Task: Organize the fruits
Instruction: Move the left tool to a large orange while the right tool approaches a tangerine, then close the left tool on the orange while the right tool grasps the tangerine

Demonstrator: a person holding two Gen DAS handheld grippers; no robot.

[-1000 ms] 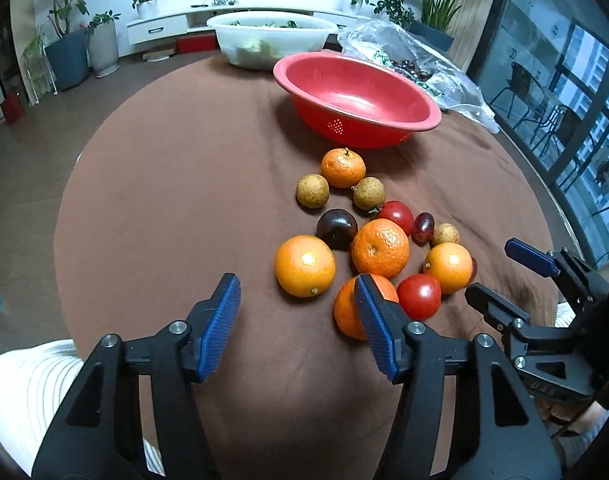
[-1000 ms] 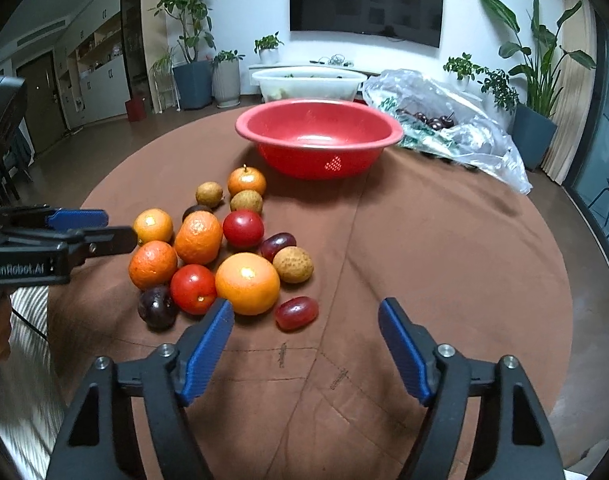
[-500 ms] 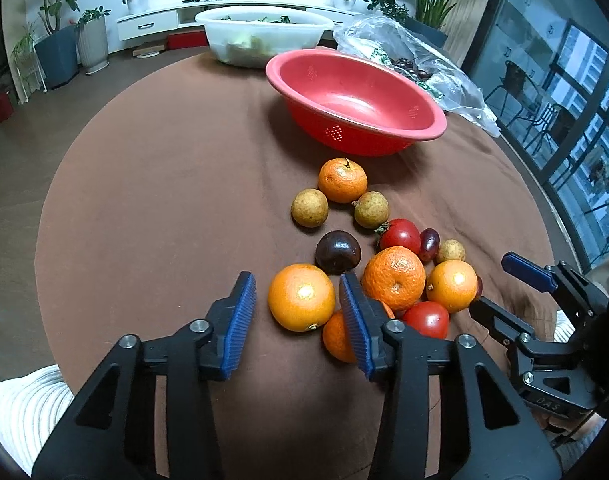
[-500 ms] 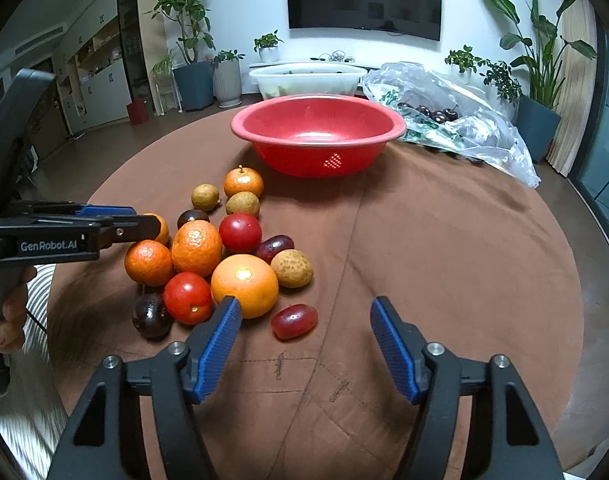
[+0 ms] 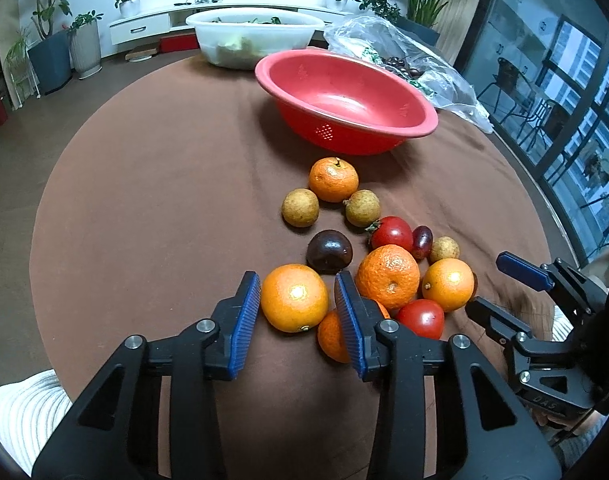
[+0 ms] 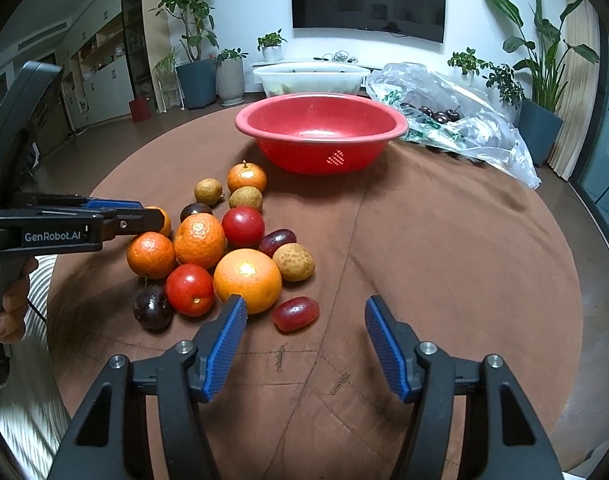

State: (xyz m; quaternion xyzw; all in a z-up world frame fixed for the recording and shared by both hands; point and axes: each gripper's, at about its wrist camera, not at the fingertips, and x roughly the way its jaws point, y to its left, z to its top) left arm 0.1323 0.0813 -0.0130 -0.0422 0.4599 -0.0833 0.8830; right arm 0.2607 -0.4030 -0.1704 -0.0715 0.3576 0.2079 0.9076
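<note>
Fruit all sits in one loose cluster on the brown tablecloth (image 5: 164,200), in front of the red bowl (image 5: 344,92). The bowl is empty, so by my reading no sorting is done yet and all fourteen pieces remain.

Count:
- five oranges or tangerines
- three tan longans
- two red tomatoes
- two dark plums
- two red grapes

The left gripper (image 5: 297,280) has its blue pads against both flanks of the nearest smooth orange (image 5: 294,300), a narrow grip. That orange rests on the cloth, touching a smaller orange (image 5: 332,338) beside it. This looks like the first pick, not yet lifted.

The right gripper (image 6: 305,304) is about half open and closing. One red grape (image 6: 295,313) lies between its fingertips, untouched.

Behind the bowl are a white tub (image 5: 256,36) and a clear plastic bag (image 6: 456,120) holding dark cherries.
</note>
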